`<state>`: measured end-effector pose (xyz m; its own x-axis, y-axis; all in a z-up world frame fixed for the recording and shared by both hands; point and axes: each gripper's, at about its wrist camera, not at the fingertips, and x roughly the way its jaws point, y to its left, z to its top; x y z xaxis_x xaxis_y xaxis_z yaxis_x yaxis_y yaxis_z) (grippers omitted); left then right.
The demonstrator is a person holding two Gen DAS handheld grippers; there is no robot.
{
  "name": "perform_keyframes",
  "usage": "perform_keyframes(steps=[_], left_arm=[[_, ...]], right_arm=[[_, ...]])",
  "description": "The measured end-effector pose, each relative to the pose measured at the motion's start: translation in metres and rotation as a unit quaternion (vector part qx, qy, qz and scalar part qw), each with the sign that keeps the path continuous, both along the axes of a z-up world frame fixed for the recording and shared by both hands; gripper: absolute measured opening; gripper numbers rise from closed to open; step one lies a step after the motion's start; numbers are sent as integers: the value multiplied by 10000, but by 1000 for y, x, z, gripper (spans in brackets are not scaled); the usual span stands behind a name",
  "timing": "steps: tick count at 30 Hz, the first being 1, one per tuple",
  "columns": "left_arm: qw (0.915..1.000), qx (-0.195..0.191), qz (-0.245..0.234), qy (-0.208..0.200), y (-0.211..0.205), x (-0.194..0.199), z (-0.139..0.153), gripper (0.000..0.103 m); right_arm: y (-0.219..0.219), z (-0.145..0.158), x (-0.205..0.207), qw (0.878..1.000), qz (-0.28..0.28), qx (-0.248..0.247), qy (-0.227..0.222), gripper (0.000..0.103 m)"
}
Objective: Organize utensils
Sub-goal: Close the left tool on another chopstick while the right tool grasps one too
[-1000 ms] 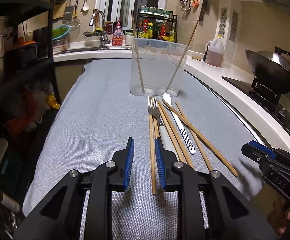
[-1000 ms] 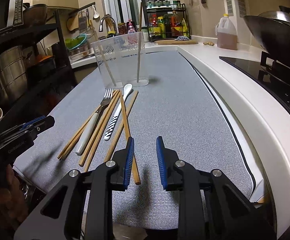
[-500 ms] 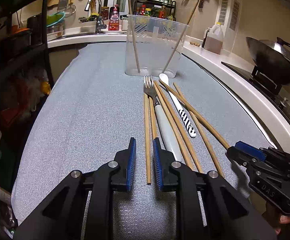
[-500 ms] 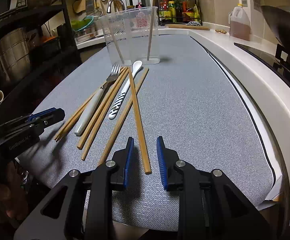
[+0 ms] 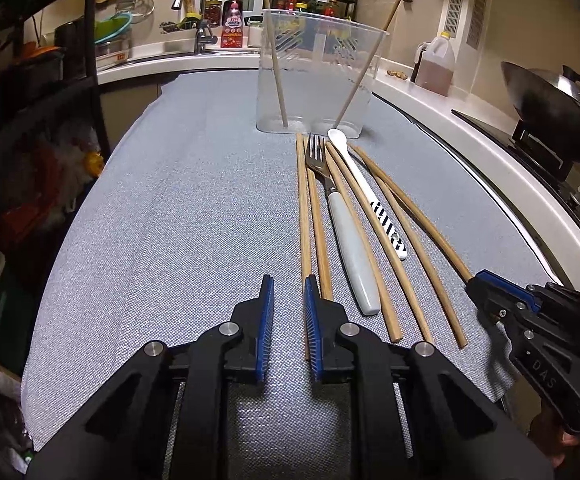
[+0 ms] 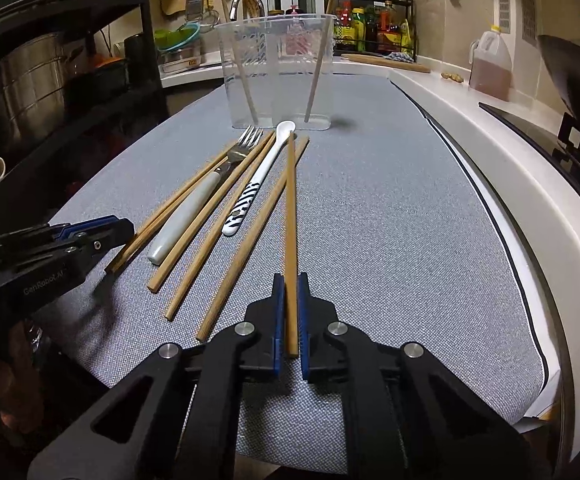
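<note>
Right wrist view: right tongs point(image 6: 288, 312) clamp a chopstick point(image 6: 290, 216) pointing lengthwise toward the clear container point(image 6: 276, 68); left tongs point(image 5: 288, 320) gape narrowly.

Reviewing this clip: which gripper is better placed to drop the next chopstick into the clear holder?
Right. The right gripper is shut on a chopstick pointing toward the clear holder. The left gripper is open and holds nothing beside the pile.

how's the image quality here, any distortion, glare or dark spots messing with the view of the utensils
Left wrist view: fisheye bends the counter edge; the shelving at left is nearly black; the chopsticks and fork stay sharp. Right wrist view: same curving, dim warm light, the clear container shows faint reflections, and the right gripper casts soft shadows on the mat.
</note>
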<state>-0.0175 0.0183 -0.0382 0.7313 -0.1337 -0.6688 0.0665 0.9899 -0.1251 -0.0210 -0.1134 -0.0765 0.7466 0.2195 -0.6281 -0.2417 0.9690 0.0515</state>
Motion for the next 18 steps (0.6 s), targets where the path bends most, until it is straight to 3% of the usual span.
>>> perform_keyframes(steps=[4, 12, 18], left_arm=[[10000, -17, 2, 18, 1, 2, 0, 15], [9998, 68, 172, 85, 8, 4, -3, 0], [9997, -150, 158, 95, 11, 3, -3, 0]], right_arm=[[-2, 4, -3, 9999, -42, 50, -87, 7], [-11, 12, -12, 9993, -280, 125, -229, 7], [-20, 7, -10, 9979, -618, 122, -160, 7]])
